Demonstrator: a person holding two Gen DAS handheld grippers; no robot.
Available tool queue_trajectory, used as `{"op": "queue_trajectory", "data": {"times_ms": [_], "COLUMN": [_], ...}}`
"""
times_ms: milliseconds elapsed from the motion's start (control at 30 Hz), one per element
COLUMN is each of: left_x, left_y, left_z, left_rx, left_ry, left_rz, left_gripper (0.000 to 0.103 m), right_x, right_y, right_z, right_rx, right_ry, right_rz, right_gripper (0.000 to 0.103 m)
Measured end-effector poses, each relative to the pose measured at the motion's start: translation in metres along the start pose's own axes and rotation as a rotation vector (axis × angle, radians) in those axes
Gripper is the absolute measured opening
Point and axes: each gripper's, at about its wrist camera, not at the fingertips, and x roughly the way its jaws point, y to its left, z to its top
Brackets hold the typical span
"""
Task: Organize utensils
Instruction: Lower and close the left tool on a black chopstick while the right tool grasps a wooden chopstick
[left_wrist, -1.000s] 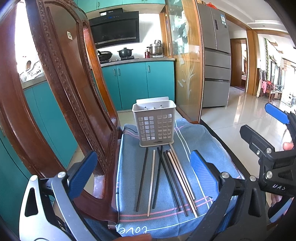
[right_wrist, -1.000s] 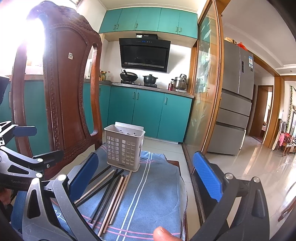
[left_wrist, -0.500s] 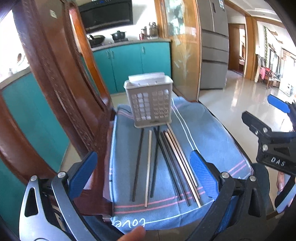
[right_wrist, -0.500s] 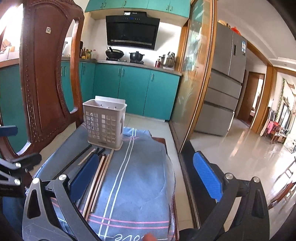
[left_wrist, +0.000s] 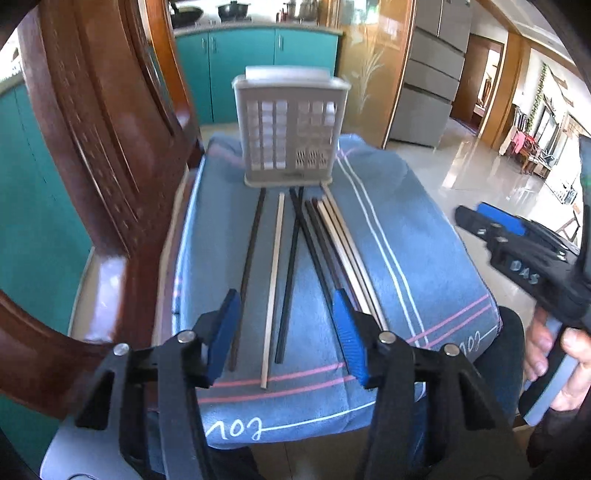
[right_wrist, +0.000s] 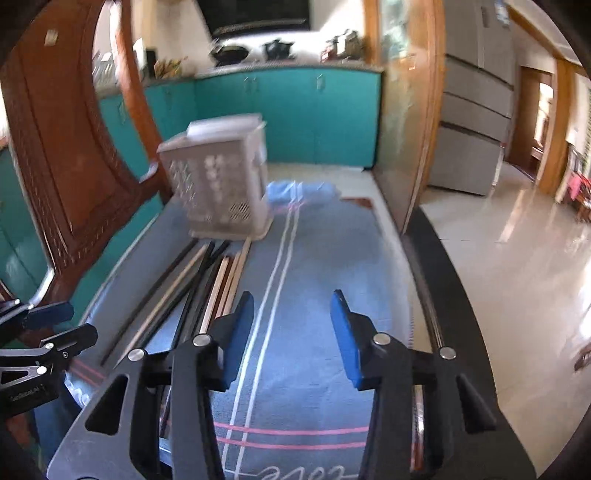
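Note:
Several chopsticks (left_wrist: 295, 258), some black and some pale wood, lie side by side on a blue striped towel (left_wrist: 406, 236). Behind them stands a grey perforated utensil basket (left_wrist: 290, 129). My left gripper (left_wrist: 286, 332) hovers above the near ends of the chopsticks; its jaws are closing and nothing is pressed between the pads. In the right wrist view the chopsticks (right_wrist: 207, 280) lie left of my right gripper (right_wrist: 291, 328), which hangs over the bare towel (right_wrist: 314, 258) with its jaws closing on nothing. The basket (right_wrist: 218, 181) stands at the far left.
A carved wooden chair back (left_wrist: 110, 166) rises along the towel's left side. The towel's right edge drops to a shiny tiled floor (right_wrist: 517, 266). Teal cabinets (right_wrist: 288, 114) and a fridge (right_wrist: 476, 122) stand behind. A hand (left_wrist: 554, 365) holds the right gripper's handle.
Both grippers have sunk toward the towel and tilted downward. Their jaws, wide a moment ago, have narrowed to about half. The chopsticks and basket have not moved.

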Motion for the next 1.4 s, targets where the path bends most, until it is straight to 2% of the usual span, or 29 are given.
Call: {"op": "queue_trajectory", "data": {"times_ms": [133, 267, 433, 533, 600, 633, 733, 800, 933, 1100, 1300, 1400], "left_x": [0.009, 0.017, 0.038, 0.050, 0.059, 0.062, 0.072, 0.082, 0.111, 0.148, 0.181, 0.190], "left_y": [-0.005, -0.006, 0.002, 0.006, 0.010, 0.012, 0.021, 0.024, 0.025, 0.033, 0.044, 0.047], "left_z": [-0.006, -0.010, -0.010, -0.004, 0.007, 0.012, 0.030, 0.044, 0.066, 0.093, 0.102, 0.107], "left_rx": [0.031, 0.038, 0.016, 0.020, 0.012, 0.003, -0.034, -0.037, -0.039, -0.075, -0.126, -0.132], "left_ry": [0.016, 0.024, 0.098, 0.115, 0.114, 0.117, 0.116, 0.114, 0.161, 0.185, 0.256, 0.250], "left_rz": [-0.001, -0.011, -0.017, 0.002, 0.015, 0.018, 0.016, 0.026, 0.050, 0.084, 0.078, 0.087], "left_gripper": [0.054, 0.061, 0.061, 0.046, 0.039, 0.035, 0.035, 0.035, 0.035, 0.035, 0.035, 0.035], "right_x": [0.032, 0.063, 0.094, 0.111, 0.115, 0.116, 0.114, 0.110, 0.098, 0.099, 0.132, 0.150], "right_y": [0.018, 0.021, 0.032, 0.043, 0.043, 0.042, 0.032, 0.028, 0.018, 0.011, 0.026, 0.033], "right_z": [0.004, 0.012, 0.016, 0.012, 0.012, 0.012, 0.009, 0.007, 0.005, 0.016, 0.034, 0.037], "right_rx": [-0.023, 0.038, 0.044, 0.013, 0.019, 0.013, 0.039, 0.014, 0.000, 0.005, -0.054, -0.073], "right_ry": [0.072, 0.141, 0.240, 0.300, 0.299, 0.312, 0.334, 0.340, 0.337, 0.296, 0.316, 0.339], "right_rz": [0.039, 0.090, 0.134, 0.132, 0.118, 0.084, 0.083, 0.047, -0.010, 0.007, -0.011, -0.042], "right_gripper": [0.046, 0.048, 0.049, 0.049, 0.048, 0.042, 0.042, 0.042, 0.042, 0.042, 0.042, 0.042]}}
